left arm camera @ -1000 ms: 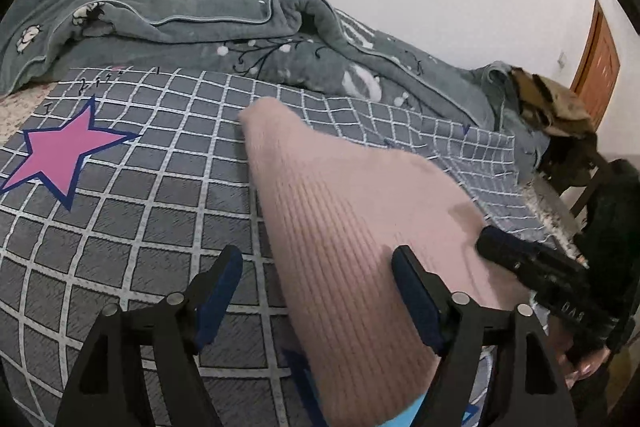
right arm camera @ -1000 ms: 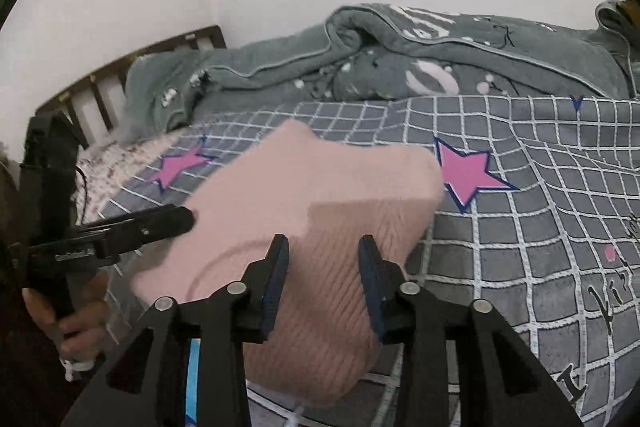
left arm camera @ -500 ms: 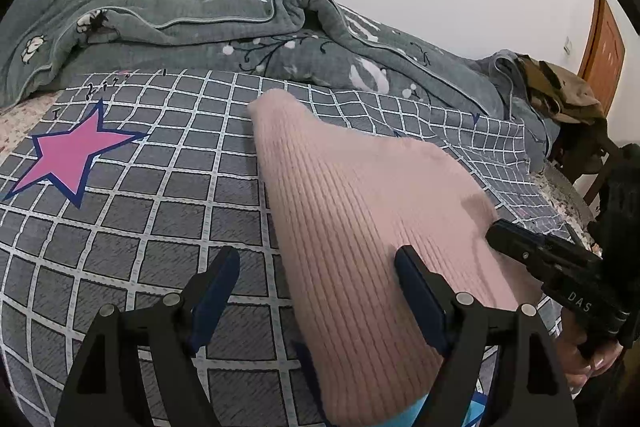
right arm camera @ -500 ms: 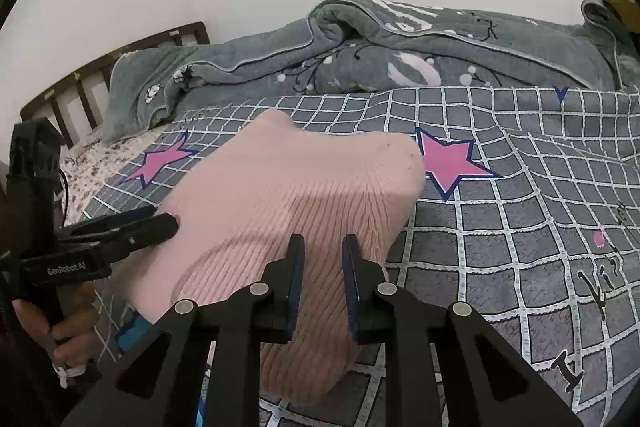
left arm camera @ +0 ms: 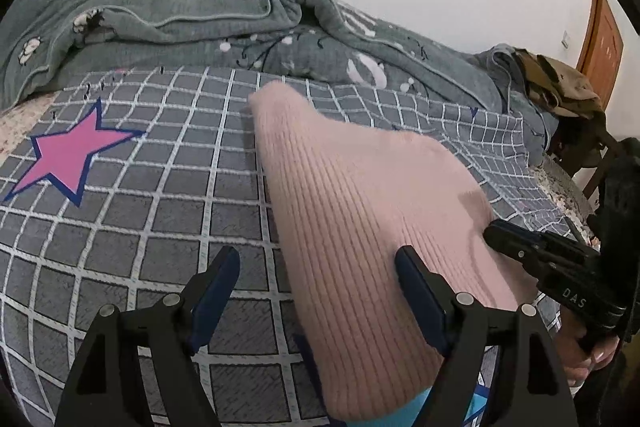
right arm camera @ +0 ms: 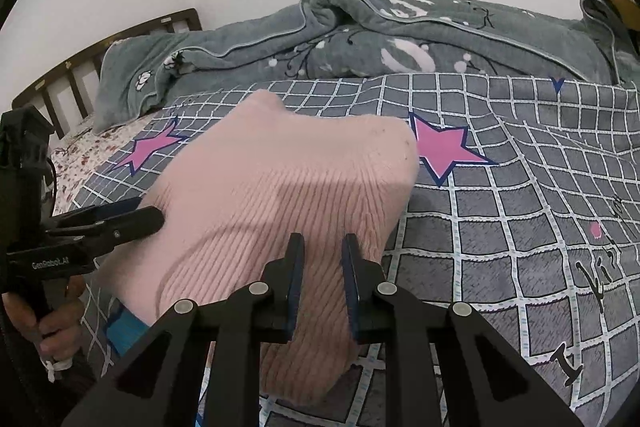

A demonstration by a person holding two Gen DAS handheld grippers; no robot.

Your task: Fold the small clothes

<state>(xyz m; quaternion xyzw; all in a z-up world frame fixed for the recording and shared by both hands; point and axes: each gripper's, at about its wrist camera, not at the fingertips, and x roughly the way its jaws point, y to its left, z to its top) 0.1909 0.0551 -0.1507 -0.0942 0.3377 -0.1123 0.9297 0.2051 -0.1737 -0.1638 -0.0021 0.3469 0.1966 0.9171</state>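
Left claw first, seen along its own fingers: it stands spread wide, just as it did a second ago, and nothing has altered in its stance. The pink knitted garment lies on the checked bedsheet and runs forward from between the jaws; the right finger rests over the ribbed fabric while the left finger hangs above bare sheet, so the garment's near left edge sits inside the gap but nothing presses on it. Over at the right of this view the right claw pokes in against the garment's far side, a hand below it.

From the right wrist view, the change is plain. Right claw, a second ago noticeably wider, has drawn its jaws close and now pinches a ridge of the ribbed pink garment near its nearer right-hand corner. Fabric fills the narrow slot between the pads. I take that to mean one corner is secured for a fold, while the other side is not yet gripped. The left claw shows at the left edge, tips touching or just beside the garment's left border. A grey quilt is heaped behind, well apart from the work.
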